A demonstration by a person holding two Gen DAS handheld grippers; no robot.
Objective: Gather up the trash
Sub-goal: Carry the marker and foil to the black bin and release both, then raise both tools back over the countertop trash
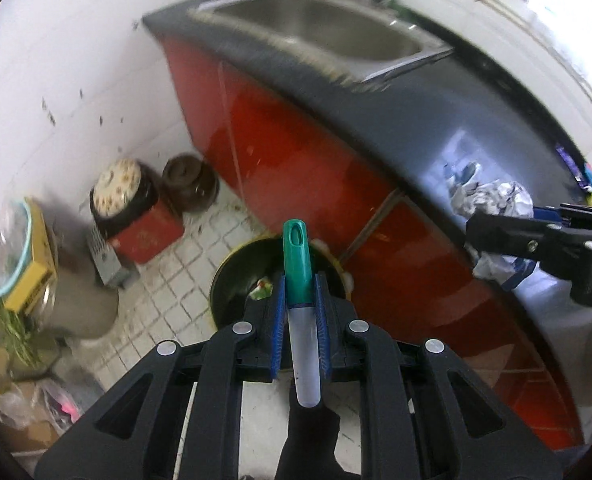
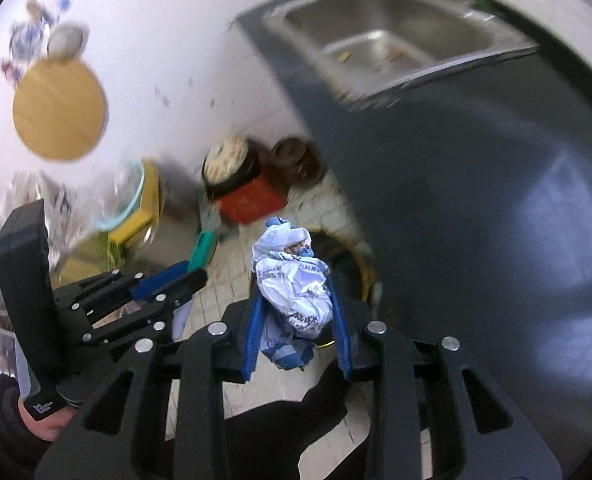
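My left gripper (image 1: 301, 286) is shut on a marker pen (image 1: 299, 280) with a green cap and a white barrel, held above a round black trash bin with a yellow rim (image 1: 232, 280) on the floor. My right gripper (image 2: 296, 280) is shut on a crumpled white and blue wrapper (image 2: 294, 284), also over the bin (image 2: 360, 268). The left gripper also shows in the right wrist view (image 2: 192, 272), with the green cap (image 2: 202, 250) poking out. The right gripper (image 1: 472, 224) and its wrapper (image 1: 492, 200) show at the right of the left wrist view.
A dark countertop (image 1: 436, 120) with a steel sink (image 1: 328, 36) runs over red cabinets (image 1: 296, 168). Jars (image 1: 188, 182), a red box (image 1: 148, 236) and a yellow box (image 1: 32, 264) stand on the tiled floor at the left. A round wooden board (image 2: 58, 108) hangs on the wall.
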